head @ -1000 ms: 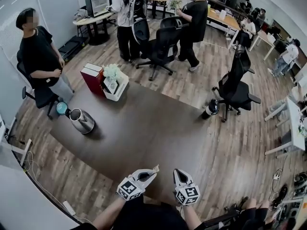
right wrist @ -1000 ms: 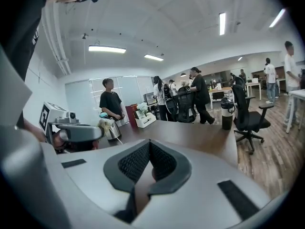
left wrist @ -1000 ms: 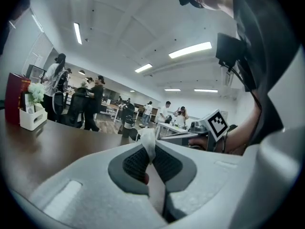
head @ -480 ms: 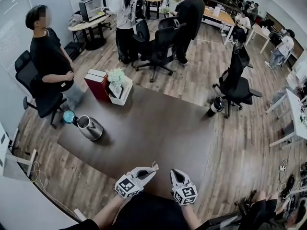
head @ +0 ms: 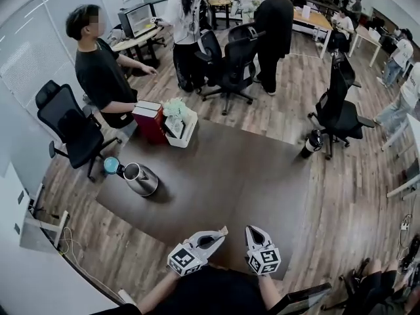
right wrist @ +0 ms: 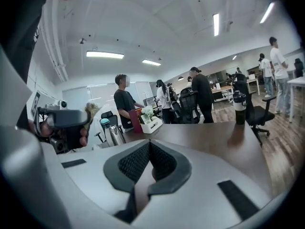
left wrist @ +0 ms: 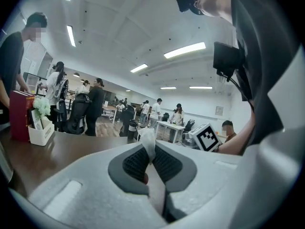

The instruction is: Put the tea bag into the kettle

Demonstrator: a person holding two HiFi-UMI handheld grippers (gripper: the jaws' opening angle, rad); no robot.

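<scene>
A steel kettle (head: 140,179) with its lid off stands near the left end of the dark table (head: 223,182); it also shows in the right gripper view (right wrist: 113,134). My left gripper (head: 220,233) is at the table's near edge, shut on a white tea bag (left wrist: 148,142) that sticks up between its pads; the tea bag (head: 224,230) peeks from the tips in the head view. My right gripper (head: 252,231) is beside it on the right, jaws shut with nothing between them. Both grippers are far from the kettle.
A teal cup (head: 111,165) sits left of the kettle. Red books (head: 149,119) and a white box with flowers (head: 180,122) stand at the table's far left corner. A person in black (head: 105,77) stands there. Office chairs (head: 338,113) and more people surround the table.
The head view has shifted, so the kettle and table sit further right and lower in frame. Both grippers keep their place near the front edge, and the left one still holds the tea bag.
</scene>
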